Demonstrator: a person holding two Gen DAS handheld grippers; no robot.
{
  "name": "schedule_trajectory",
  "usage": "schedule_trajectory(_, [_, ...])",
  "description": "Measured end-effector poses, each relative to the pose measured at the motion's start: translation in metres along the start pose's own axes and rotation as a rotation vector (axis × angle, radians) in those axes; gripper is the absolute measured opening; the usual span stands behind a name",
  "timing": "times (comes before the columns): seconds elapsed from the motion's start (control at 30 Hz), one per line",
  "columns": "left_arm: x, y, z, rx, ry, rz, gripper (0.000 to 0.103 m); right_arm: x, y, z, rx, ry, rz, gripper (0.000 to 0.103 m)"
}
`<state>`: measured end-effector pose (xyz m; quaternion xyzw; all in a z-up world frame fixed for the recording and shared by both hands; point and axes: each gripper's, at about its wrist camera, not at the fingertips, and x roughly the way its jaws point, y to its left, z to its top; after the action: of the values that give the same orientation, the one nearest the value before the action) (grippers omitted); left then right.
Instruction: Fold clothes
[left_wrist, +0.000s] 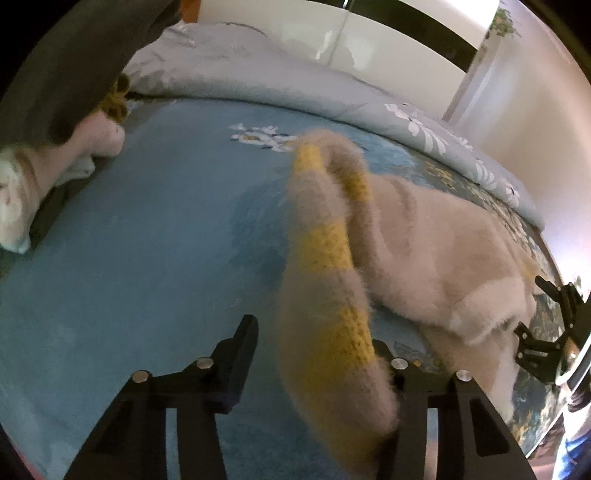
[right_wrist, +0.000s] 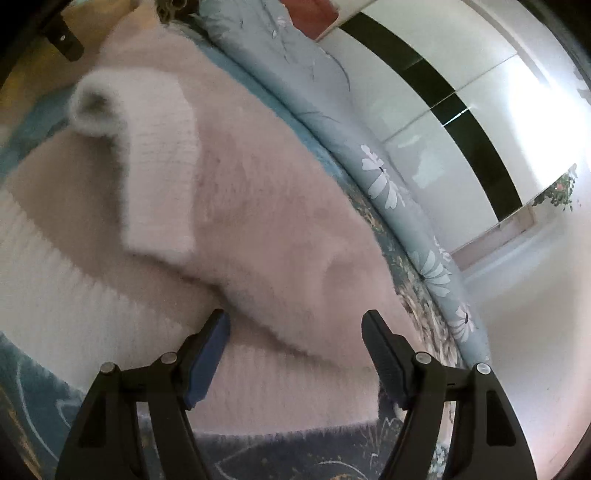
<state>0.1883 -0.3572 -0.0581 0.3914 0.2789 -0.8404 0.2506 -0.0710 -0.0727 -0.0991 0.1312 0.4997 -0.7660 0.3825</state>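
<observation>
Lies spread on a blue bedsheet: a fluffy pale pink sweater, body flat, white ribbed hem toward the near side in the right wrist view. Folded over the body in that view: one sleeve, its open cuff turned up.

Seen from the left wrist: the other sleeve, beige with yellow stripes, raised off the sheet and running down between the fingers of the left gripper. Fingers wide apart there; the right one partly hidden behind the sleeve, so cannot tell if anything is really pinched. Sleeve blurred.

Right gripper low over the sweater near the hem, jaws apart, holding nothing; blue pad on the left finger just beside the fabric, contact not clear. Same gripper also at the right edge of the left wrist view.

Behind the sweater: a rolled grey quilt with white flowers, then glossy white wardrobe doors. Far left in the left wrist view: a heap of other clothes.
</observation>
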Motion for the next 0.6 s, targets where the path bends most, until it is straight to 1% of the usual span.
schedule_trajectory(0.07, [0.002,0.002,-0.003,-0.013,0.014,0.004,0.048,0.007,-0.004,0.004,0.029,-0.012,-0.037,0.075])
schedule_trajectory(0.13, [0.004,0.003,-0.006,-0.017,0.023,0.011,0.043,0.017,-0.005,0.011,0.042,-0.025,-0.058,0.075])
schedule_trajectory(0.2, [0.004,0.006,-0.009,-0.021,0.025,0.021,0.035,0.024,-0.006,0.02,0.041,-0.041,-0.086,0.074])
schedule_trajectory(0.23, [0.005,0.009,-0.009,-0.03,0.03,0.023,0.034,0.025,-0.006,0.023,0.043,-0.046,-0.096,0.074])
schedule_trajectory(0.3, [0.005,0.013,-0.008,-0.053,0.036,0.019,0.029,0.025,-0.007,0.03,0.059,-0.051,-0.104,0.074])
schedule_trajectory(0.37, [0.006,0.015,-0.008,-0.072,0.041,0.004,0.026,0.028,-0.013,0.037,0.091,-0.04,-0.08,0.074])
schedule_trajectory(0.4, [0.005,0.014,-0.009,-0.068,0.04,0.003,0.023,0.027,-0.015,0.04,0.112,-0.035,-0.064,0.064])
schedule_trajectory(0.43, [0.004,0.013,-0.009,-0.063,0.039,0.002,0.022,0.025,-0.015,0.043,0.131,-0.03,-0.053,0.044])
schedule_trajectory(0.47, [0.004,0.011,-0.01,-0.057,0.037,0.004,0.02,0.023,-0.015,0.046,0.151,-0.026,-0.042,0.037])
schedule_trajectory(0.5, [0.003,0.011,-0.01,-0.056,0.036,0.003,0.019,0.019,-0.016,0.048,0.174,-0.023,-0.03,0.034])
schedule_trajectory(0.53, [0.003,0.011,-0.01,-0.054,0.035,0.003,0.018,0.014,-0.017,0.05,0.202,-0.021,-0.018,0.029])
schedule_trajectory(0.6, [0.0,0.011,-0.011,-0.058,0.03,-0.001,0.014,0.003,-0.023,0.053,0.287,-0.02,0.018,0.024])
